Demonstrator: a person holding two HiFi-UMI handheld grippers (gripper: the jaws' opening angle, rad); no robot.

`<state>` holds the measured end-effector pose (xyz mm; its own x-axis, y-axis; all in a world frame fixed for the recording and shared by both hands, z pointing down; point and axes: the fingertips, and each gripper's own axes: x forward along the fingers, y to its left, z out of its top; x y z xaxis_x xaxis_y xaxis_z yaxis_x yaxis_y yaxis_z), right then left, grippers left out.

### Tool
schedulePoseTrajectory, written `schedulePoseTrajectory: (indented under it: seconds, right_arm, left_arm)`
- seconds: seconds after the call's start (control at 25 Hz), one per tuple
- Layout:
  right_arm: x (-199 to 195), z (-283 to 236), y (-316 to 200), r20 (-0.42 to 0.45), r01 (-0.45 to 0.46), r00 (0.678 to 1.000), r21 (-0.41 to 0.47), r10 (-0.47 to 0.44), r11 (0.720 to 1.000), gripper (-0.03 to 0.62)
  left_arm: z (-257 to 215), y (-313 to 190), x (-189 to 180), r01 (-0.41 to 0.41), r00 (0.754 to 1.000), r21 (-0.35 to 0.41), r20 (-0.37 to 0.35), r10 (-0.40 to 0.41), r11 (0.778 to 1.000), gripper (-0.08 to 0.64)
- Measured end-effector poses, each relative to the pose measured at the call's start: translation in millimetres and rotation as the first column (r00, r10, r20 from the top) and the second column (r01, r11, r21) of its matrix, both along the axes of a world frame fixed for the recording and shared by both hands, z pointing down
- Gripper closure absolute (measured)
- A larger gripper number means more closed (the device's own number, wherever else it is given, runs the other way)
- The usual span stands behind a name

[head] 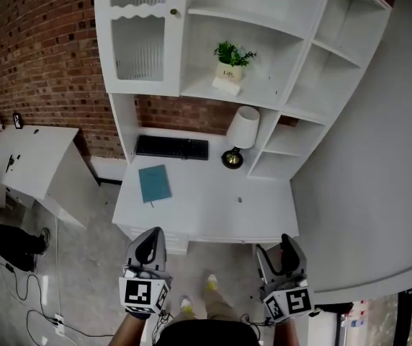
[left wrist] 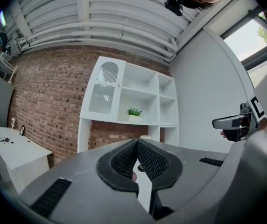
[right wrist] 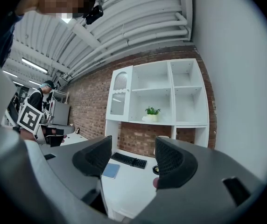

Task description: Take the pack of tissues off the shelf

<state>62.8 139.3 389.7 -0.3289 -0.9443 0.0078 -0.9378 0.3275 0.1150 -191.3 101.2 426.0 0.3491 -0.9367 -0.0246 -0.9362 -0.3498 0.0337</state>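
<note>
The white pack of tissues lies on the middle shelf of the white shelf unit, in front of a small potted plant. Both show small and far in the right gripper view, the pack below the plant. My left gripper is held low in front of the desk, well short of the shelf, its jaws meeting at the tips with nothing between them. My right gripper is level with it on the right, open and empty.
On the white desk lie a black keyboard, a blue notebook and a white lamp. A white side table stands at left, cables trail on the floor, and a grey wall closes the right.
</note>
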Motion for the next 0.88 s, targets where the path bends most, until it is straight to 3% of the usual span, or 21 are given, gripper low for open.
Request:
schedulePoseTrajectory:
  seconds: [0.16, 0.32, 0.44, 0.52, 0.68, 0.88]
  right_arm:
    - [-3, 7, -32, -0.007, 0.005, 1.0, -0.016, -0.005, 1.0, 0.316]
    - [-1, 14, -76, -0.003, 0.017, 1.0, -0.015, -0.017, 1.0, 0.316]
    - [-2, 14, -120, 0.021, 0.033, 0.999, 0.003, -0.033, 0.999, 0.316]
    - [-4, 9, -152, 0.027, 0.056, 0.998, 0.019, -0.057, 0.998, 0.316]
    - [-11, -4, -206, 0.033, 0.096, 0.995, 0.056, -0.098, 0.994, 0.316]
    - [-2, -16, -254, 0.041, 0.113, 0.992, 0.082, -0.116, 0.99, 0.316]
  left_arm:
    - [3, -29, -1, 0.005, 1.0, -0.017, 0.008, -0.005, 1.0, 0.544]
    - [-3, -63, 4, -0.028, 0.998, -0.028, -0.055, 0.026, 0.999, 0.545]
    - [-4, -100, 0, 0.0, 1.0, -0.018, -0.018, 0.0, 1.0, 0.544]
    - [-8, -132, 3, 0.013, 0.999, -0.007, -0.032, -0.013, 1.0, 0.545]
    - [-35, -189, 23, -0.014, 1.0, 0.054, 0.021, 0.012, 0.998, 0.545]
    - [-41, -233, 35, -0.01, 1.0, 0.06, 0.028, 0.008, 0.998, 0.545]
